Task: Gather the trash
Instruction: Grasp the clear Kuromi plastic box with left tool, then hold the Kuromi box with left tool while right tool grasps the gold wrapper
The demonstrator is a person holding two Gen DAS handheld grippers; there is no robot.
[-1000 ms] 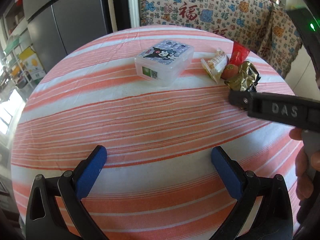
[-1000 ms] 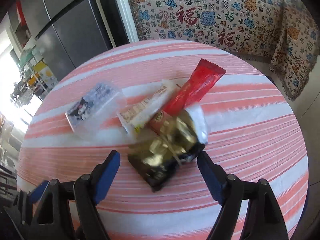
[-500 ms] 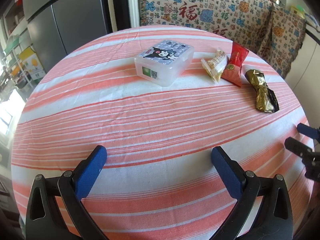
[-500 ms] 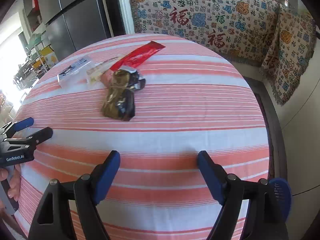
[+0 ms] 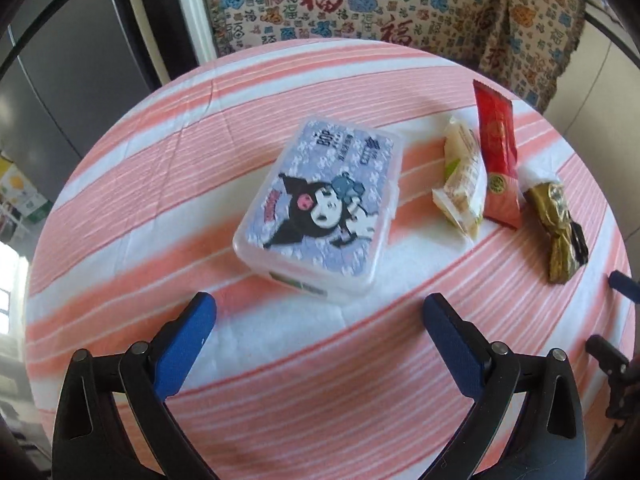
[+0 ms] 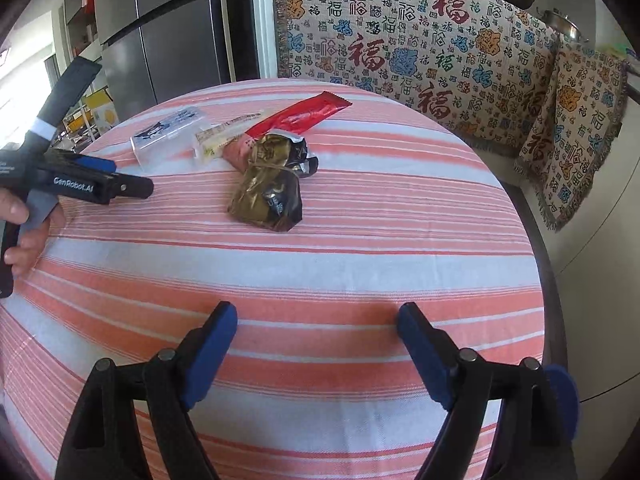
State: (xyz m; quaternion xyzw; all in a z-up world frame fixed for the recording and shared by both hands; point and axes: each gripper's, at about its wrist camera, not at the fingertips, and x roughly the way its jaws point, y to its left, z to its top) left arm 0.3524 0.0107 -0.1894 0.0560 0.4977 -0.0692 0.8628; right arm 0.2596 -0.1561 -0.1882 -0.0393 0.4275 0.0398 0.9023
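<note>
A clear plastic box with a cartoon lid (image 5: 320,208) lies on the striped tablecloth (image 5: 160,216), just ahead of my open, empty left gripper (image 5: 320,320). To its right lie a pale snack wrapper (image 5: 462,184), a red wrapper (image 5: 498,152) and a crumpled gold-and-black wrapper (image 5: 556,228). In the right wrist view the gold wrapper (image 6: 268,188), red wrapper (image 6: 300,118), pale wrapper (image 6: 224,136) and box (image 6: 168,136) lie well ahead of my open, empty right gripper (image 6: 318,328). The left gripper (image 6: 104,184) shows at the left there.
The round table (image 6: 516,240) drops off at its right edge towards a sofa covered with a patterned throw (image 6: 440,60). A grey fridge (image 6: 168,32) stands behind the table on the left.
My left gripper has moved forward to just short of the box. My right gripper has drawn back from the wrappers and turned; the gold wrapper lies apart from the pile.
</note>
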